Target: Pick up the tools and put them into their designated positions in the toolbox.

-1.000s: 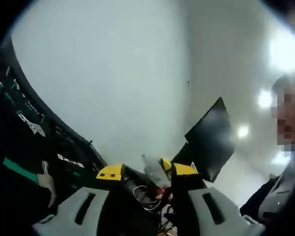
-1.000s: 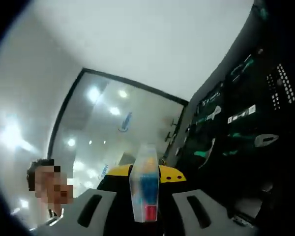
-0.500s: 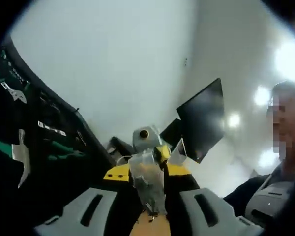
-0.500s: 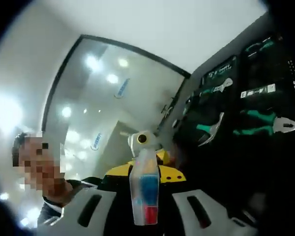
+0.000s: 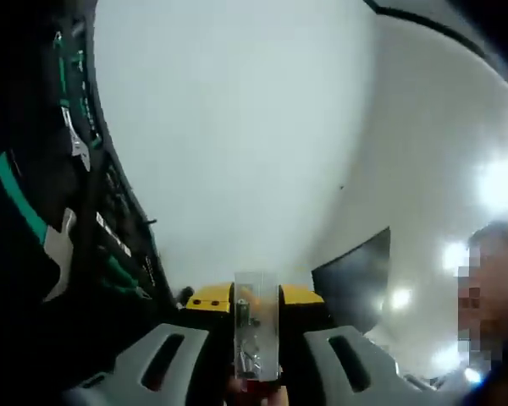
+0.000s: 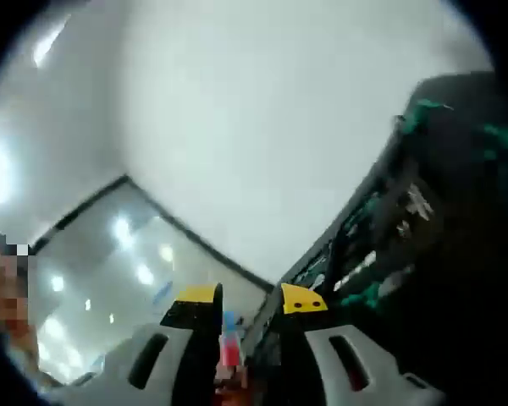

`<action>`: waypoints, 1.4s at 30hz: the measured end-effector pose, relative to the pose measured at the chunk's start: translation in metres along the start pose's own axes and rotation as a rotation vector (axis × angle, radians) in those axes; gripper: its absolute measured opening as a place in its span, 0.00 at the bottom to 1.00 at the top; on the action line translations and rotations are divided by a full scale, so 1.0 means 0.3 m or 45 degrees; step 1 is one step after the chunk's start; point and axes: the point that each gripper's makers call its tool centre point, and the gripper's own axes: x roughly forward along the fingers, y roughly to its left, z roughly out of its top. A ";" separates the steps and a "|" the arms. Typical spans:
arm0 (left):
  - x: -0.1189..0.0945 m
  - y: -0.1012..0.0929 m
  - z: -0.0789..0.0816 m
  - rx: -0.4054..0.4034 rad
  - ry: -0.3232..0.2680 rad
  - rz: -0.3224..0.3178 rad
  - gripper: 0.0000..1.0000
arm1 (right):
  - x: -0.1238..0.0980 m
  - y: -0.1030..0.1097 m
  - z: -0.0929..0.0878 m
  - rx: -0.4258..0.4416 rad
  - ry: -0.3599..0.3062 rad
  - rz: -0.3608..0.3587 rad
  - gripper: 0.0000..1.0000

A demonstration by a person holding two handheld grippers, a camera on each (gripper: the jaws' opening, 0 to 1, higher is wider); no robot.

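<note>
In the left gripper view, the black open toolbox (image 5: 34,211) w/ green-handled tools fills the left side; a silver wrench head (image 5: 59,254) and a green handle (image 5: 17,199) sit in its slots. The left gripper (image 5: 256,298), grey w/ yellow tips, is at the bottom centre, its jaws clamped on a clear plastic case (image 5: 256,326) w/ small metal bits inside; the case stands upright between the tips. Far right a dark flat screen (image 5: 356,283) is against the pale wall (image 5: 237,127), and a person is at the right edge.

In the right gripper view, a person is at the left edge, then a glass partition (image 6: 110,271) w/ light reflections. The right gripper (image 6: 249,298) is at the bottom centre, jaws a bit apart; a small clear case w/ blue and red parts (image 6: 229,342) lies low between them, beside the left jaw. I cannot tell if it is gripped. The toolbox (image 6: 423,228) is on the right, blurred.
</note>
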 end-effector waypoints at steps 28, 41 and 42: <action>0.042 -0.059 -0.176 0.051 -0.159 -0.095 0.22 | 0.030 0.150 -0.187 0.150 -0.196 0.168 0.18; 0.047 -0.051 -0.379 0.048 0.150 -0.107 0.21 | 0.005 0.160 -0.103 0.008 -0.058 0.181 0.17; 0.052 -0.050 -0.371 0.112 0.149 -0.107 0.22 | 0.007 0.161 -0.101 0.015 -0.038 0.193 0.17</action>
